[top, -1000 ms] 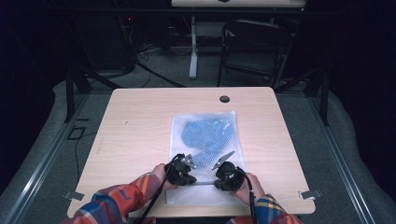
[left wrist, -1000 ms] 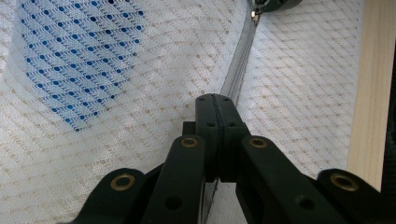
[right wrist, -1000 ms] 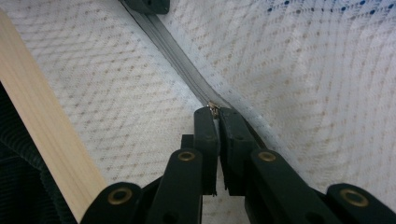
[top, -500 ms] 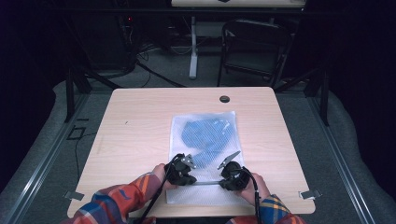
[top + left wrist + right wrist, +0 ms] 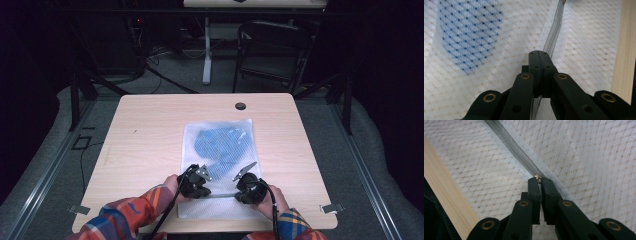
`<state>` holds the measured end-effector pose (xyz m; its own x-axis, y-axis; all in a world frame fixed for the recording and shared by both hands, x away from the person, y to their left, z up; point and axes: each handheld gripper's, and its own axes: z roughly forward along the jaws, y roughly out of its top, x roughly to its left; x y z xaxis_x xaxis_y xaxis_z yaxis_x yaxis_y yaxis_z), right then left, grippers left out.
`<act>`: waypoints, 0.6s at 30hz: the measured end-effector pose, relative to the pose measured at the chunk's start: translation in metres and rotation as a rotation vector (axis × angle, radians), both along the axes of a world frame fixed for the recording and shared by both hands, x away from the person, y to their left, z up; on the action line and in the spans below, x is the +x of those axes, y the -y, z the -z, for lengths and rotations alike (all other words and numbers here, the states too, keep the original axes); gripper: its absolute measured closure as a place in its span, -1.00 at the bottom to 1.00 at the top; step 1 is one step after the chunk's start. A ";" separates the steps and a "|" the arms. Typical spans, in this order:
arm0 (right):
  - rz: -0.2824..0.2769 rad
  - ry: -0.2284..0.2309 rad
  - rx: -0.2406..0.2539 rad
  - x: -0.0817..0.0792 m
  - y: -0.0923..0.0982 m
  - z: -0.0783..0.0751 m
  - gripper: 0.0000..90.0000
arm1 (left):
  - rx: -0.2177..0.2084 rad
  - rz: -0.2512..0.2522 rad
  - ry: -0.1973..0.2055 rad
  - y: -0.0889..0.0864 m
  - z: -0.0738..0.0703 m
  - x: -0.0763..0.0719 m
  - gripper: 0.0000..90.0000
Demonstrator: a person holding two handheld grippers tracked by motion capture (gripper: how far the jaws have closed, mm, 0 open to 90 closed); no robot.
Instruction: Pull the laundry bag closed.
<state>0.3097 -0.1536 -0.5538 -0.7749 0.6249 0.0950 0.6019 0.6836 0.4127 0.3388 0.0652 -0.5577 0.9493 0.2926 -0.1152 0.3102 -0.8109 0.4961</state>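
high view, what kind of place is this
Probably a lab or recording studio, not a home: a bare wooden table on grey carpet, dark surroundings, cables on the floor and a black chair behind.

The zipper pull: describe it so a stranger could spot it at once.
On the light wooden table lies a white mesh laundry bag with blue fabric inside. A grey zipper crosses its near end; the small silver metal pull sits pinched in the right tongs.

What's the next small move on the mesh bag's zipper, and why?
Probably draw the right gripper steadily along the zipper, away from the left gripper. Its fingers are shut on the metal zipper pull, while the left one pinches the zipper tape, anchoring the mesh bag flat on the table.
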 end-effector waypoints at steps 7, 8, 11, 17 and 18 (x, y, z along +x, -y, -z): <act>-0.005 0.000 0.003 0.000 0.000 0.000 0.92 | -0.056 0.007 0.042 0.018 0.001 -0.003 0.99; -0.005 0.001 0.005 0.000 0.001 0.000 0.92 | -0.054 0.010 0.047 0.021 0.001 -0.003 0.99; -0.016 0.000 0.002 0.001 0.002 0.000 0.92 | -0.067 0.010 0.058 0.029 0.004 -0.003 0.99; -0.020 0.002 0.005 0.001 0.002 0.000 0.92 | -0.065 0.005 0.037 0.032 0.007 0.000 1.00; -0.022 0.003 0.006 0.001 0.002 0.000 0.92 | -0.072 0.001 0.036 0.032 0.007 0.000 1.00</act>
<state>0.3108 -0.1558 -0.5542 -0.7888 0.6071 0.0964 0.5854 0.6940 0.4191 0.3391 0.0333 -0.5650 0.9534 0.2842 -0.1013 0.2904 -0.7732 0.5638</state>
